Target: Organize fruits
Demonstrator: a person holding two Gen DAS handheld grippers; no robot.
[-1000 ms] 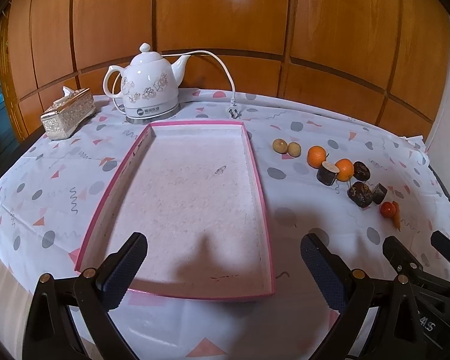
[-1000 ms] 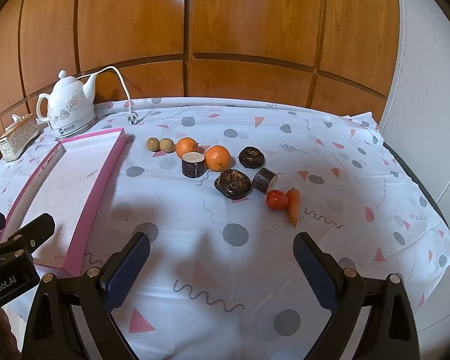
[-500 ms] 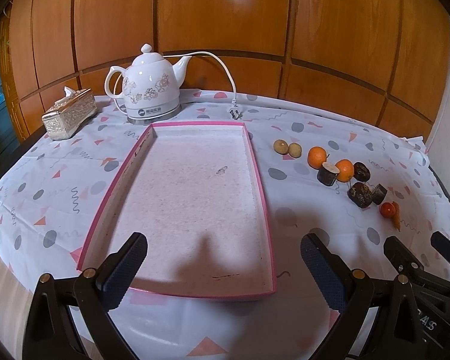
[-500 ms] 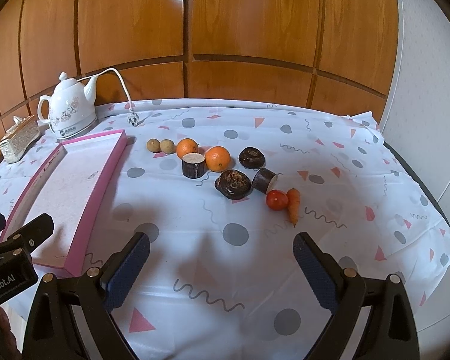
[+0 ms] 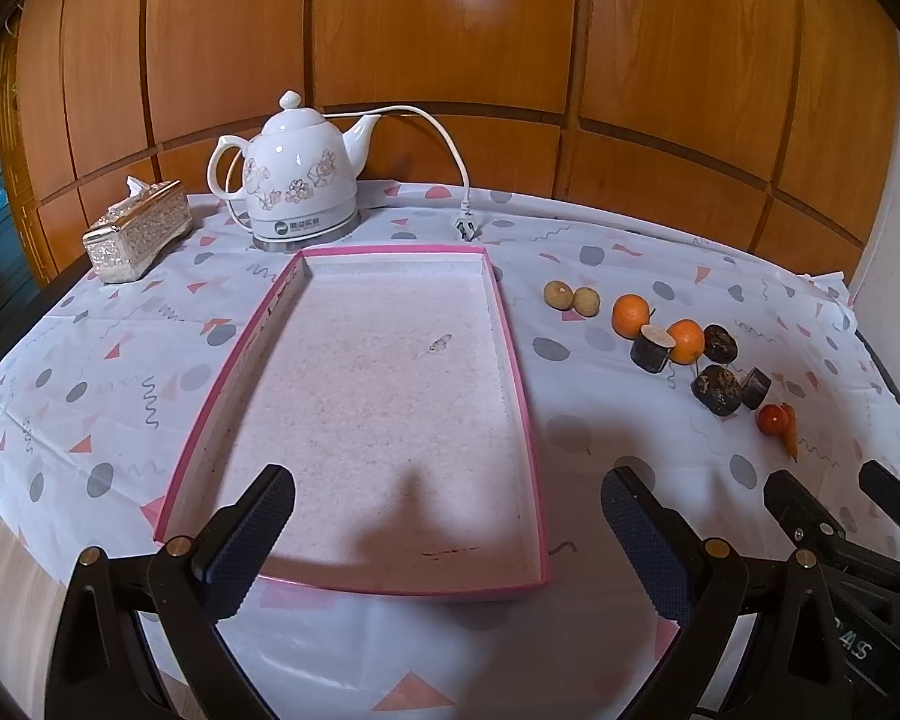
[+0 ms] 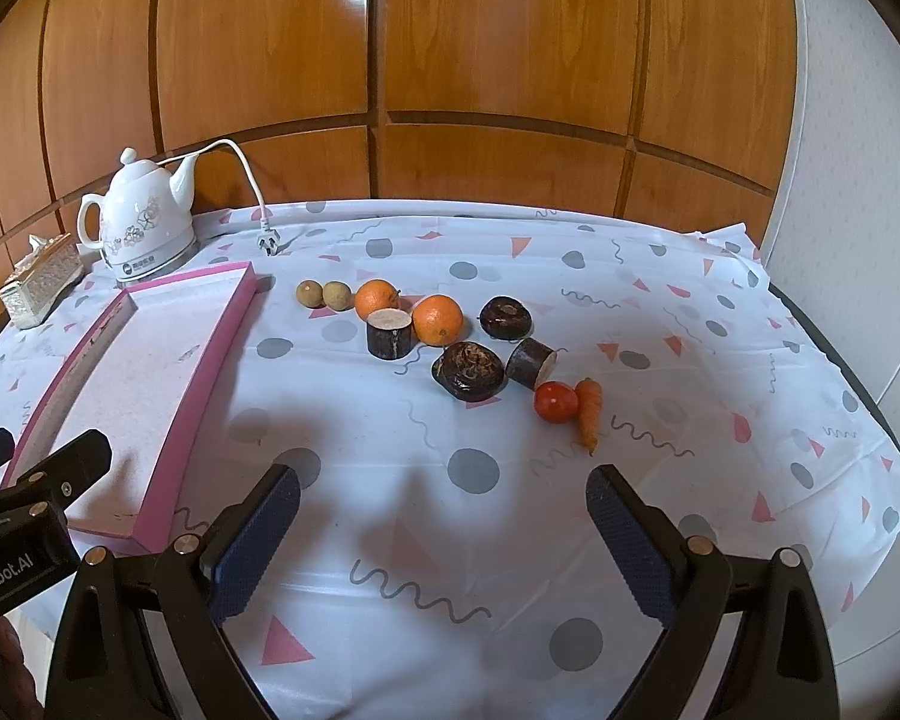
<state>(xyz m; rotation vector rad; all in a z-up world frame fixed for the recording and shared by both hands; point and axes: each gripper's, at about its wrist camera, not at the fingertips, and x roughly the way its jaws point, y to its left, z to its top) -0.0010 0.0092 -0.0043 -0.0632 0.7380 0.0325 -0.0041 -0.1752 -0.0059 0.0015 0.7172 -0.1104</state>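
A shallow pink-rimmed tray (image 5: 513,354) lies empty on the patterned tablecloth; it also shows in the right wrist view (image 6: 210,372). To its right lie two small brown longans (image 6: 323,294), two oranges (image 6: 440,318), two dark cut cylinders (image 6: 389,333), two dark wrinkled fruits (image 6: 468,371), a red tomato (image 6: 555,401) and a small carrot (image 6: 589,411). My left gripper (image 5: 447,525) is open and empty over the tray's near end. My right gripper (image 6: 444,522) is open and empty above the cloth, well short of the fruit.
A white floral kettle (image 5: 297,177) with cord and plug (image 5: 465,227) stands behind the tray. A silver tissue box (image 5: 138,231) sits at the back left. Wood panelling runs behind the table; a white wall (image 6: 858,180) is at the right.
Both grippers have drawn slightly back and tilted, so the scene sits a little farther away. Nothing on the table moved, and both grippers stay open.
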